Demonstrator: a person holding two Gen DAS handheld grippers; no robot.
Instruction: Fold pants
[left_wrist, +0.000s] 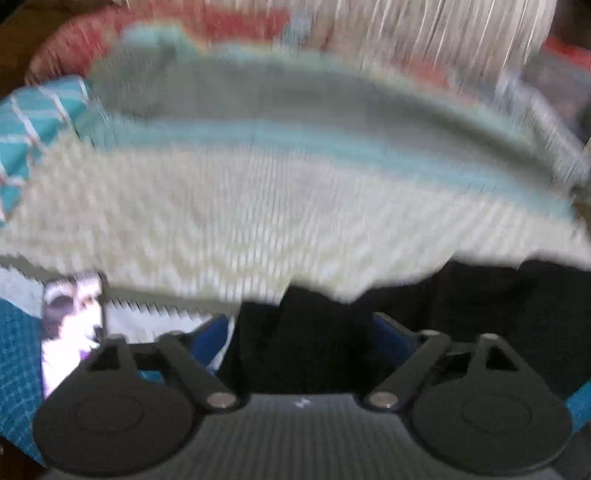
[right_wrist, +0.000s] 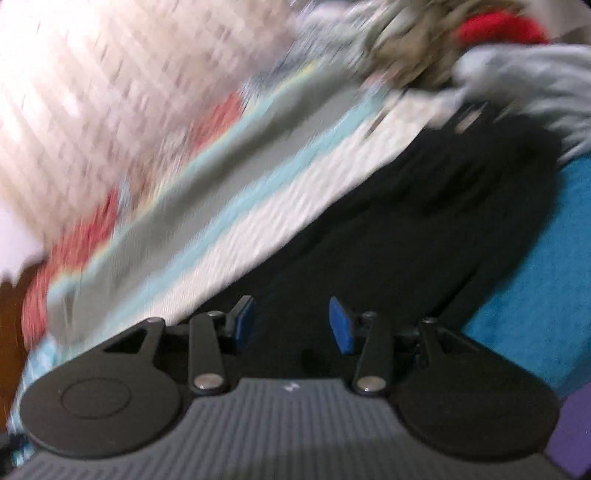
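Note:
Both views are smeared by motion. The black pants (left_wrist: 480, 314) lie on a bed along the near edge of a striped blanket. In the left wrist view my left gripper (left_wrist: 304, 332) stands open low over them; black cloth fills the gap between its blue pads (left_wrist: 218, 332), and I cannot tell whether it touches them. In the right wrist view the pants (right_wrist: 424, 229) stretch away to the upper right, bunched at the far end. My right gripper (right_wrist: 291, 321) is open just above the near part, its blue pads (right_wrist: 341, 326) apart with nothing gripped.
A cream, teal and grey striped blanket (left_wrist: 258, 206) lies beyond the pants. A phone (left_wrist: 72, 325) with a lit screen rests on the teal sheet (left_wrist: 18, 369) at the left. A grey garment (right_wrist: 517, 77) and red cloth (right_wrist: 498, 26) lie at the far right.

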